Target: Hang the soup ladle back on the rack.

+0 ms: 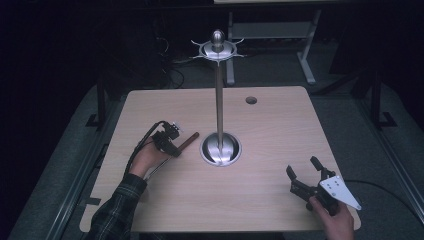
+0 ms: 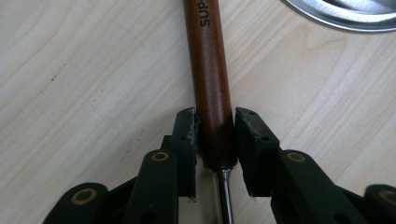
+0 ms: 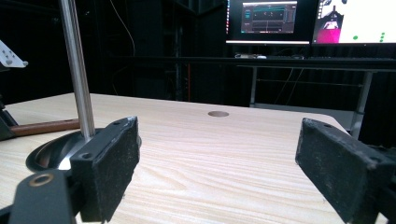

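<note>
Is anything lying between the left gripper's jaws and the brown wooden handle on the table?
Nothing visible does. In the left gripper view the left gripper has its jaws on either side of the brown wooden tool handle with its thin metal shank; the handle lies flat on the light wooden table, and the pads look at or almost at its sides.

Legible text: dark printed capitals "SUP" on the brown wooden handle (image 2: 212, 79), running lengthwise; the top edge of the left gripper view cuts off the rest of the word. Monitors (image 3: 268, 19) in the background of the right gripper view show interface graphics; any lettering on them is too small to read. No other markings legible.
</note>
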`<state>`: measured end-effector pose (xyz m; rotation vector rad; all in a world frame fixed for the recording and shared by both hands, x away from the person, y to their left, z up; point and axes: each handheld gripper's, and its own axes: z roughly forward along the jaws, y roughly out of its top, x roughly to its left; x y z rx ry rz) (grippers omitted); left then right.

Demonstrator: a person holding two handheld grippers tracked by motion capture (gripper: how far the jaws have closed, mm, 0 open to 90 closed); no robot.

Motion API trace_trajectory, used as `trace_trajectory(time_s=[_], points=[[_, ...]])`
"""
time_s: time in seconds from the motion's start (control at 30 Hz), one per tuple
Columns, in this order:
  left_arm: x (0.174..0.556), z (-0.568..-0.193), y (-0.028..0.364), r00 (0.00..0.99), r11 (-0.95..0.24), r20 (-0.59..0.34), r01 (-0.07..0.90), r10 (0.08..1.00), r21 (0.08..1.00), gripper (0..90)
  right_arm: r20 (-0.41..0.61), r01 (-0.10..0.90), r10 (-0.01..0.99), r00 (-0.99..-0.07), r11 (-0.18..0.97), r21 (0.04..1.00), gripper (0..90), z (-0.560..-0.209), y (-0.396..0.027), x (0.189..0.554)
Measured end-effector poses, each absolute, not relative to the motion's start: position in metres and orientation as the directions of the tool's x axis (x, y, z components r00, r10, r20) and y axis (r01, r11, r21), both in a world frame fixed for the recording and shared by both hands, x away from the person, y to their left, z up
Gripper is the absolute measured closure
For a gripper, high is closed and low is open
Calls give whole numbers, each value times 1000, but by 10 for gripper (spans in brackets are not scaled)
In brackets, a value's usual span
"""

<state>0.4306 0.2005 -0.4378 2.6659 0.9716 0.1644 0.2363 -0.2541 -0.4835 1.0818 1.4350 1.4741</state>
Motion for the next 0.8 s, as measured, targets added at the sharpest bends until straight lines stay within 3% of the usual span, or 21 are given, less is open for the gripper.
trace_trajectory(time_s=[0.8], points=[[431,-437,203,728,-679,-23,650,686,341,740,48,23,946,-320,-43,999,130,-484,-254,236]])
